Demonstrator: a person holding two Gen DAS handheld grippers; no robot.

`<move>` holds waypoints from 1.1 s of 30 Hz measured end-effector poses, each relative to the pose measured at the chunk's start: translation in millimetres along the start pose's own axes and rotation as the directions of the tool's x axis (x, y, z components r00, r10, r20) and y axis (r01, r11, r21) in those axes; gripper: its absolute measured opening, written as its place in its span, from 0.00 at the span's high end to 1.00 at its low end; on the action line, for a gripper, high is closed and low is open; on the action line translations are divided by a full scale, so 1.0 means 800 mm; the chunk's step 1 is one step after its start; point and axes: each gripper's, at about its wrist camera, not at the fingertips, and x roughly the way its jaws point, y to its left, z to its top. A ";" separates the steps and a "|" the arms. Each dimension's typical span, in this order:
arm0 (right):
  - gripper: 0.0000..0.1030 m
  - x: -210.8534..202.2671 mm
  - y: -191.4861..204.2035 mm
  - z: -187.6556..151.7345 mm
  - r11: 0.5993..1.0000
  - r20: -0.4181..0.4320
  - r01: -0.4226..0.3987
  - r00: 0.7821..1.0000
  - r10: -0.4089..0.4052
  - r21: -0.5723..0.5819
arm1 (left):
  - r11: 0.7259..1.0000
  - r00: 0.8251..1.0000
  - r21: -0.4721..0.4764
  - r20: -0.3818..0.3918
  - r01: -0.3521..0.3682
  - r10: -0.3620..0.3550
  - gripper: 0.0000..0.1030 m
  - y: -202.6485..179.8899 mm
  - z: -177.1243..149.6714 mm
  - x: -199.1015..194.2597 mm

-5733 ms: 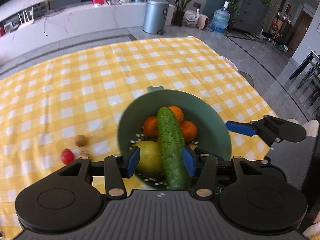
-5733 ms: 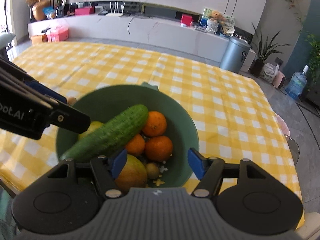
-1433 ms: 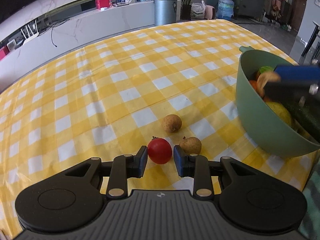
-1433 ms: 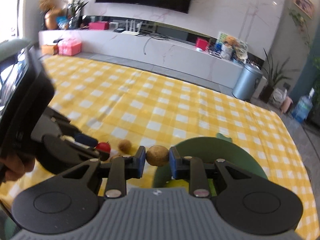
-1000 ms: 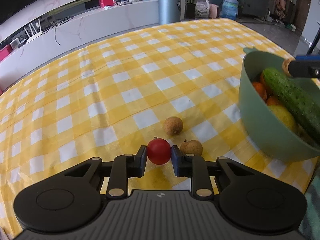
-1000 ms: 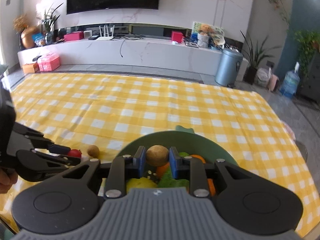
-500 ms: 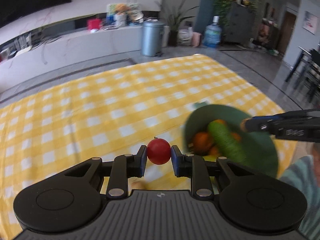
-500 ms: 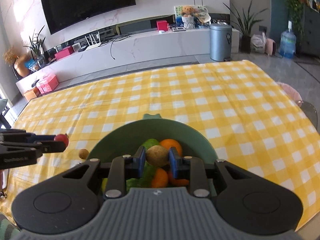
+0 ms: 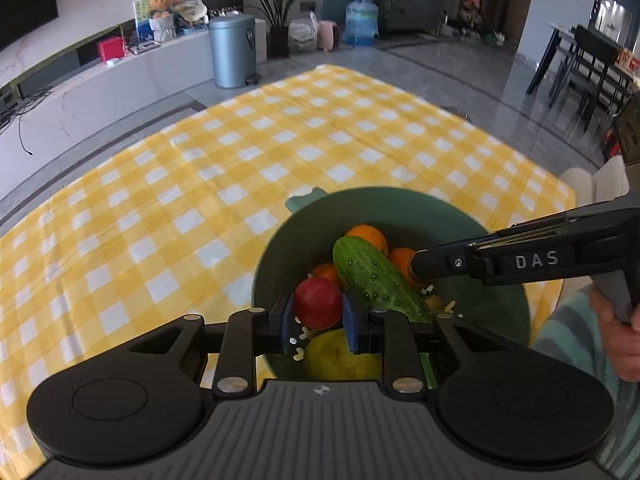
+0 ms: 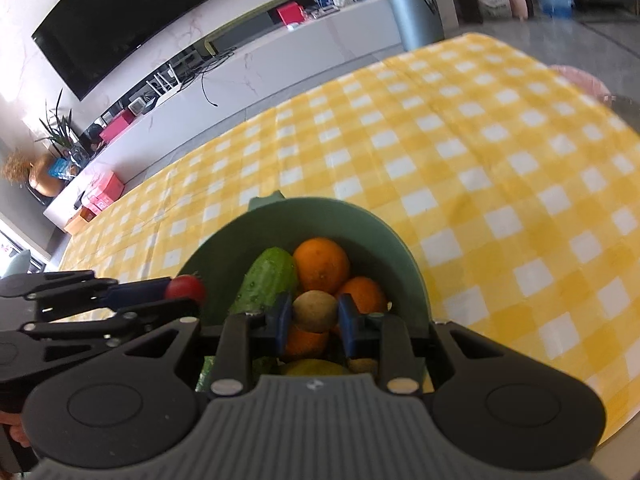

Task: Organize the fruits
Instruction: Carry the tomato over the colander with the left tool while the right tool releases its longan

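Above the yellow checked tablecloth (image 9: 224,184), left tongs (image 9: 318,317) clamp a tomato (image 9: 317,302), right tongs (image 10: 314,317) a brown fruit (image 10: 315,310).

This is a home living room. A large television (image 10: 120,20) hangs on a marble wall at upper left, above a long low media shelf (image 10: 256,64). Potted plants (image 9: 276,4), a water jug (image 9: 361,20) and a dining table (image 9: 592,60) stand around a checked tablecloth (image 9: 280,152).

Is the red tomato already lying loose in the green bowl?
No, the tomato is clamped between the left gripper pads above the bowl.
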 end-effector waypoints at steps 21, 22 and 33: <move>0.78 0.018 0.003 0.007 0.997 -0.060 0.013 0.998 -0.018 -0.082 | 1.000 0.995 -0.009 -0.094 -0.013 0.012 0.71 0.004 -0.001 0.035; 0.76 0.020 0.004 0.007 0.996 -0.069 0.023 0.997 -0.029 -0.091 | 1.000 0.996 -0.008 -0.093 -0.014 0.014 0.71 0.003 -0.001 0.034; 0.75 0.023 0.009 0.006 0.989 -0.109 0.033 0.993 -0.049 -0.146 | 0.999 0.997 -0.018 -0.065 -0.029 0.027 0.61 0.004 -0.004 0.018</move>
